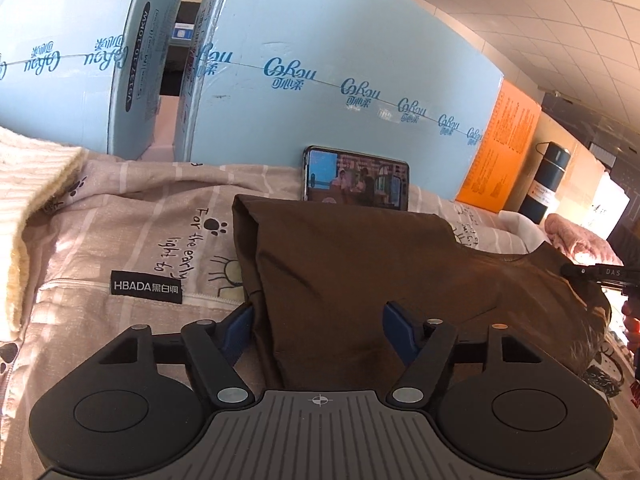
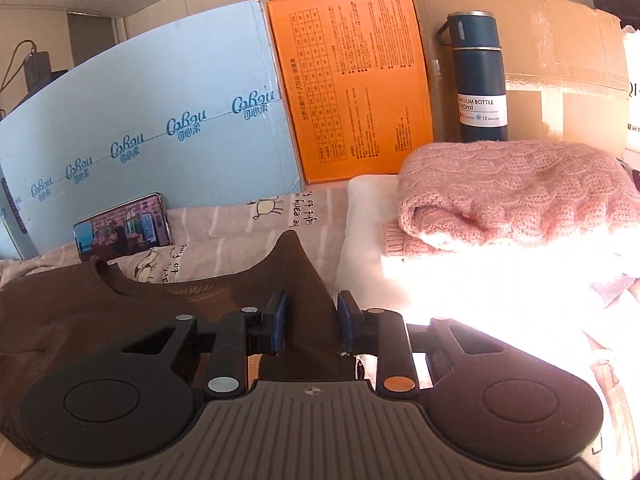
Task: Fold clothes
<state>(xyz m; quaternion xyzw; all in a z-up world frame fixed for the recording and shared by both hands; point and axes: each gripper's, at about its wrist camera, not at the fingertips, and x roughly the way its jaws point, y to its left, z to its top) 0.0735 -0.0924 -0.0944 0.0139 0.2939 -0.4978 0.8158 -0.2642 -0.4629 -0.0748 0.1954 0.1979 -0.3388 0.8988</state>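
A brown shirt (image 1: 360, 272) lies on a pinkish printed bedsheet (image 1: 132, 216). In the left wrist view my left gripper (image 1: 318, 330) is open, its blue pads wide apart over the shirt's near left part, touching or just above the cloth. In the right wrist view the shirt (image 2: 120, 304) shows its neckline, with one raised corner pointing up. My right gripper (image 2: 311, 322) has its jaws partly closed around that raised fold, a gap still between the pads and cloth.
A phone (image 1: 356, 180) leans on light blue boxes (image 1: 320, 60) at the back. An orange box (image 2: 348, 80), a cardboard box and a dark vacuum bottle (image 2: 480, 76) stand behind. A folded pink knit sweater (image 2: 516, 188) lies on white cloth at right. A cream knit (image 1: 28, 184) lies left.
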